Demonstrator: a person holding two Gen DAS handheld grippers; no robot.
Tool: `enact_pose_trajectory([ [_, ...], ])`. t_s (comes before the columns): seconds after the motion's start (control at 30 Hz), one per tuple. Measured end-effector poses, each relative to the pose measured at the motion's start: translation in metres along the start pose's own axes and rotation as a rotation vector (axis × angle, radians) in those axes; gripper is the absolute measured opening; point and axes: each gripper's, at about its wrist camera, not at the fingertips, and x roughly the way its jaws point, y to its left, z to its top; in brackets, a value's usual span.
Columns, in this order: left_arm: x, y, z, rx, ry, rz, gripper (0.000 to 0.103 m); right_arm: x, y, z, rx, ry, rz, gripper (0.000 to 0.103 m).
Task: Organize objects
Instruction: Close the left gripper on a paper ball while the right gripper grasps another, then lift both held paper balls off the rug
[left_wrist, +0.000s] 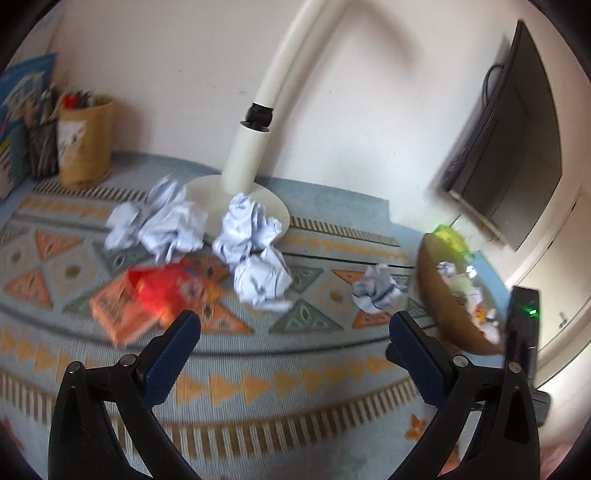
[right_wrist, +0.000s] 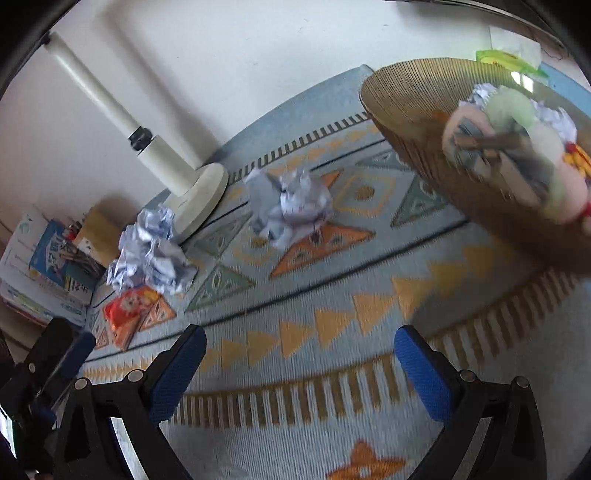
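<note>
A pale blue patterned cloth (left_wrist: 295, 369) with orange and green triangles covers the counter against a white wall, and a white lamp base (left_wrist: 236, 206) stands near the wall as the landmark. Several crumpled paper balls (left_wrist: 245, 230) lie touching and just in front of that base, with one more paper ball (left_wrist: 375, 290) further to its right. A red and orange snack packet (left_wrist: 144, 299) lies in front of the base to its left. A brown woven basket (left_wrist: 443, 299) sits well to the right of the base, holding paper and other blurred items. A tan pencil cup (left_wrist: 86, 142) stands far left of the base by the wall. The left hand-held gripper (left_wrist: 295, 325) hovers spread wide and empty; the right hand-held gripper (right_wrist: 299, 343) is likewise spread and empty
</note>
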Motion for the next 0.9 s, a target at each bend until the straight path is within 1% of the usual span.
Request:
enact_pose_trajectory([
  [0.03,0.01,-0.002,0.005,0.017,0.009,0.019,0.102,0.006,-0.001,0.006,0.015,0.007,0.018,0.101],
  [0.07,0.022,-0.004,0.008,0.034,0.011,0.037,0.102,0.012,-0.004,0.012,0.039,0.012,0.04,0.098],
  [0.13,0.039,-0.005,0.01,0.061,0.022,0.063,0.101,0.016,-0.003,0.021,0.059,-0.025,0.028,0.097],
  [0.23,0.056,-0.004,0.009,0.075,0.029,0.073,0.101,0.025,0.001,0.034,0.073,-0.054,0.052,0.097],
  [0.33,0.068,-0.005,0.008,0.087,0.029,0.106,0.1,0.036,0.008,0.042,0.047,-0.068,0.019,0.093],
  [0.4,0.077,-0.004,0.007,0.089,0.045,0.122,0.095,0.041,0.018,0.045,-0.03,-0.07,-0.011,0.079],
  [0.43,0.08,-0.002,0.008,0.083,0.057,0.131,0.09,0.043,0.022,0.043,-0.063,-0.068,-0.025,0.076],
  [0.47,0.081,-0.001,0.009,0.079,0.057,0.134,0.088,0.043,0.026,0.042,-0.101,-0.077,-0.048,0.072],
  [0.5,0.079,0.0,0.01,0.076,0.044,0.129,0.084,0.043,0.029,0.039,-0.135,-0.091,-0.068,0.065],
  [0.53,0.079,0.0,0.01,0.078,0.052,0.113,0.071,0.043,0.029,0.038,-0.149,-0.098,-0.068,0.063],
  [0.57,0.081,0.001,0.009,0.087,0.069,0.098,0.049,0.04,0.029,0.036,-0.153,-0.108,-0.058,0.061],
  [0.6,0.083,0.001,0.008,0.091,0.088,0.087,0.044,0.037,0.029,0.035,-0.153,-0.116,-0.05,0.056],
  [0.67,0.08,0.002,0.008,0.085,0.082,0.068,0.043,0.029,0.029,0.033,-0.155,-0.122,-0.032,0.053],
  [0.77,0.065,0.002,0.006,0.077,0.052,0.037,0.041,0.006,0.029,0.025,-0.166,-0.141,0.011,0.052],
  [0.83,0.047,-0.003,0.002,0.087,0.038,0.017,0.041,-0.007,0.033,0.017,-0.171,-0.144,0.055,0.052],
  [0.9,0.023,-0.008,-0.006,0.096,0.016,-0.004,0.041,-0.027,0.034,0.002,-0.19,-0.147,0.093,0.052],
])
